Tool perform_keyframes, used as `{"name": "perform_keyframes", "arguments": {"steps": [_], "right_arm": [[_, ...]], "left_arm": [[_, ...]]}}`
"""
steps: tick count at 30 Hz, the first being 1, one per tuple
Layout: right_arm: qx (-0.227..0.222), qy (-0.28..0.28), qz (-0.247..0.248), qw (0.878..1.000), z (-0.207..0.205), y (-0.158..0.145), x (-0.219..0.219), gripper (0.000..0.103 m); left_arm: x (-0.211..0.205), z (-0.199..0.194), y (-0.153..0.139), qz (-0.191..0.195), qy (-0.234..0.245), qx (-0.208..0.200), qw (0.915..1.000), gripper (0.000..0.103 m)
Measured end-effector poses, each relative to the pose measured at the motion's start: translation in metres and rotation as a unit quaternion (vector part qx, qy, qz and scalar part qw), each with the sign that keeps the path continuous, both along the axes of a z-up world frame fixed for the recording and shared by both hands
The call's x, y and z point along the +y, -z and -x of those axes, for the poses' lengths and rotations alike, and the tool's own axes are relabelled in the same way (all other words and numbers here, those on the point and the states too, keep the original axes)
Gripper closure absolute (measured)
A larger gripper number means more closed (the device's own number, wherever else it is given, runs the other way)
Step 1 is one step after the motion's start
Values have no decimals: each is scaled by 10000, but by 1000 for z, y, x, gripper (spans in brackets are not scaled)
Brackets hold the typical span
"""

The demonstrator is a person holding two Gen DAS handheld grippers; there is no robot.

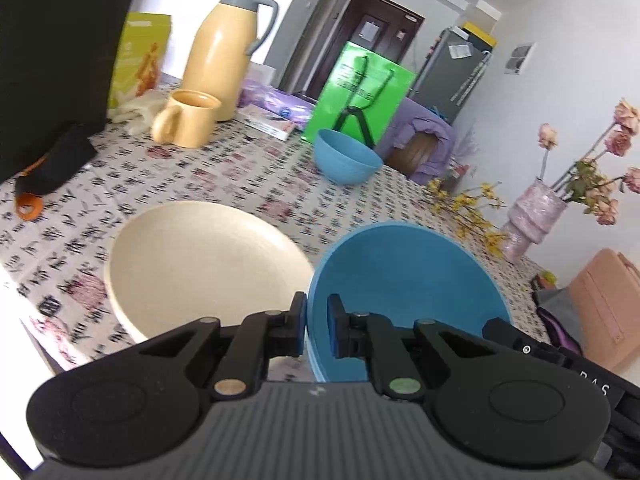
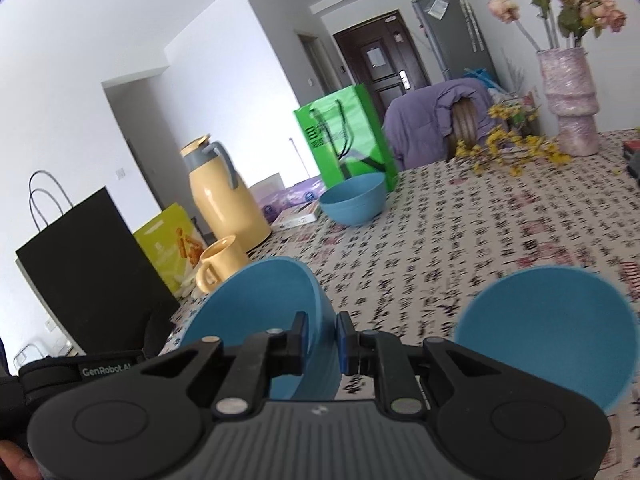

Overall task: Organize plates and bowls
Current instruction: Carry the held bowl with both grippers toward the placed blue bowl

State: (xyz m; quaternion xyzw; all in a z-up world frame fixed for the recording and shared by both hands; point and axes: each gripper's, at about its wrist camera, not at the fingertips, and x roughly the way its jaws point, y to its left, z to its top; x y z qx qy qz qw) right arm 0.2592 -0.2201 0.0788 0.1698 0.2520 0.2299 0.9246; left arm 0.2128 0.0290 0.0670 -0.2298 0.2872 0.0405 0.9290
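Item 1, left gripper (image 1: 317,326): I hold it narrowed onto the near rim of a blue plate (image 1: 404,300), one pad outside the wall, one inside. The plate hangs tilted, its open face turned toward my camera, extending from the jaws toward 1 o'clock.

Item 2, cream plate (image 1: 200,264): lies flat on the patterned tablecloth (image 1: 248,168), at 10 o'clock from the left gripper, its rim just beside the blue plate's edge. I judge this the likely stacking spot, and the left gripper is the nearer one; the coming move turns on swinging leftward and levelling the blue plate above it.

Item 3, right gripper (image 2: 322,338): narrowed onto the rim of a blue bowl (image 2: 264,312), pads either side of the wall, bowl tipped, body running toward 10 o'clock.

Item 4, second blue dish (image 2: 548,332): at 3 o'clock of the right gripper, tilted; whether it is the left gripper's plate I cannot tell.

Item 5, far blue bowl (image 1: 346,158): upright at 12 o'clock, well apart, before the green bag (image 1: 360,92).
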Motion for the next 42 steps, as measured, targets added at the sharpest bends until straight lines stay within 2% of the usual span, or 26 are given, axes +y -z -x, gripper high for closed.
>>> {"name": "perform_keyframes", "arguments": {"steps": [7, 12, 18, 30, 42], "right_arm": [[-139, 536, -28, 9985, 9, -11, -53, 89], [-230, 984, 23, 9949, 9, -17, -93, 89], [-7, 1353, -51, 9908, 1, -4, -130, 89], [372, 1478, -164, 9882, -11, 25, -163, 88], [524, 1432, -21, 9883, -24, 41, -160, 85]], "left_arm": [[-44, -21, -12, 185, 628, -54, 9978, 93], [-83, -46, -12, 301, 1190, 85, 9924, 93], [-118, -67, -4, 358, 1602, 254, 9861, 93], [-140, -89, 16, 321, 1858, 615, 9801, 93], [-144, -99, 26, 287, 1803, 771, 9802, 93]]}}
